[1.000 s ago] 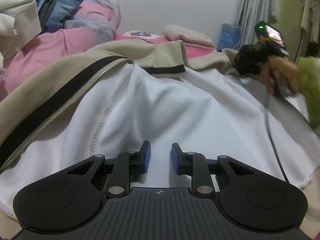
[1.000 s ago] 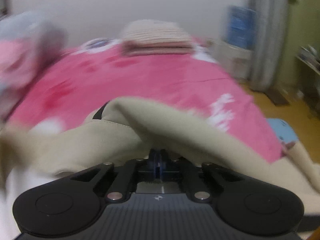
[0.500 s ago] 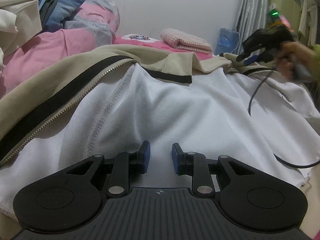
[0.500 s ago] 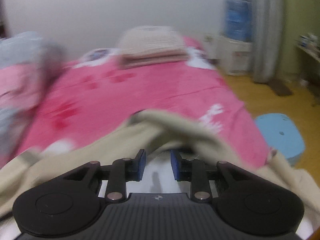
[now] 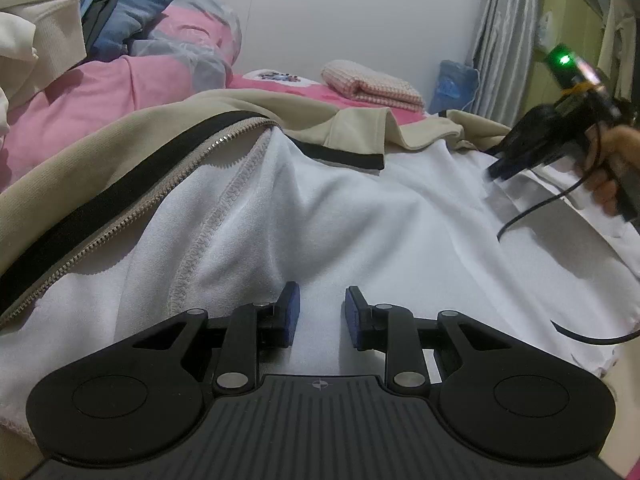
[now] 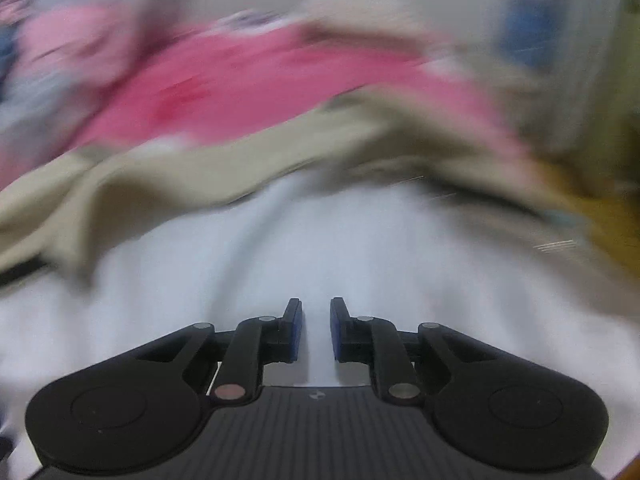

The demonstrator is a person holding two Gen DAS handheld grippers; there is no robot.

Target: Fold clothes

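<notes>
1. Since a second ago, the right gripper [image 6: 316, 330] has let go of the beige fabric it was pinching and now sits with its jaws parted over the white lining, holding nothing; its own view is heavily blurred.
2. Seen from the left wrist, the right gripper [image 5: 505, 169] has dropped from its raised position half a second ago and now points down at the jacket's far right side, held by a hand [image 5: 612, 168] with a black cable trailing from it.
3. The left gripper [image 5: 322, 312] has stayed put over the lining, jaws apart and empty.
4. The jacket [image 5: 360, 216] lies spread open on the pink bed cover [image 5: 100, 92], white lining up, with the beige shell and black-edged zipper [image 5: 120, 216] along its left side.
5. A folded checked towel [image 5: 370, 85] rests on the bed cover beyond the jacket, and a heap of clothes [image 5: 120, 8] sits left of the jacket.
</notes>
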